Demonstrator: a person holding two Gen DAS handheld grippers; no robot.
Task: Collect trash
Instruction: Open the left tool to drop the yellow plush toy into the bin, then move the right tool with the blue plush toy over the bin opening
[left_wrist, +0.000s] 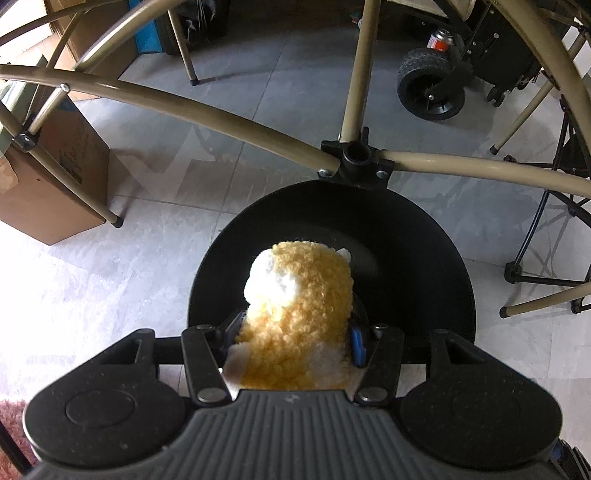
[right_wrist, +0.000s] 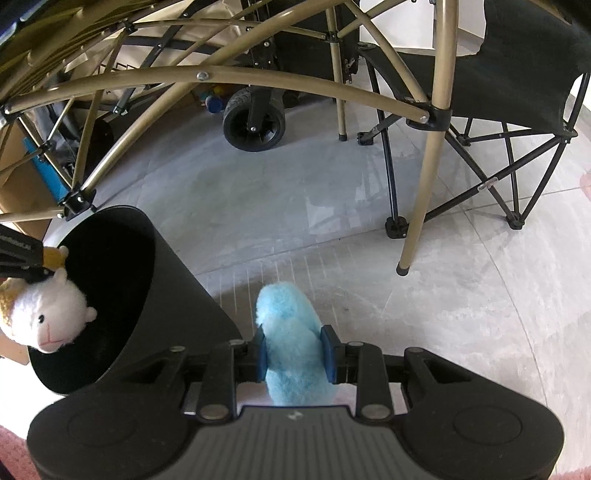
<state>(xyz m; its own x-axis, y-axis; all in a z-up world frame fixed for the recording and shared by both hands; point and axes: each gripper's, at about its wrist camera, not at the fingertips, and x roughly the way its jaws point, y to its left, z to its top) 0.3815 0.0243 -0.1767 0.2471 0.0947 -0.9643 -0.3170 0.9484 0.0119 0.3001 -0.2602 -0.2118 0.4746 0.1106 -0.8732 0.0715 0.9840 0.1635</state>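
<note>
My left gripper (left_wrist: 295, 339) is shut on a yellow and white plush toy (left_wrist: 299, 295) and holds it over the mouth of a black round bin (left_wrist: 424, 251). In the right wrist view the same plush (right_wrist: 48, 314), with a white face, hangs at the bin's (right_wrist: 177, 280) opening, held by the left gripper's fingers (right_wrist: 22, 254). My right gripper (right_wrist: 297, 350) is shut on a light blue plush toy (right_wrist: 291, 332), held above the floor just right of the bin.
Tan metal table legs and braces (left_wrist: 229, 125) arch over the bin. A cardboard box (left_wrist: 48, 177) stands at the left. A black cart wheel (left_wrist: 430, 85) and a folding camp chair (right_wrist: 517, 96) stand beyond. The floor is grey tile (right_wrist: 461, 314).
</note>
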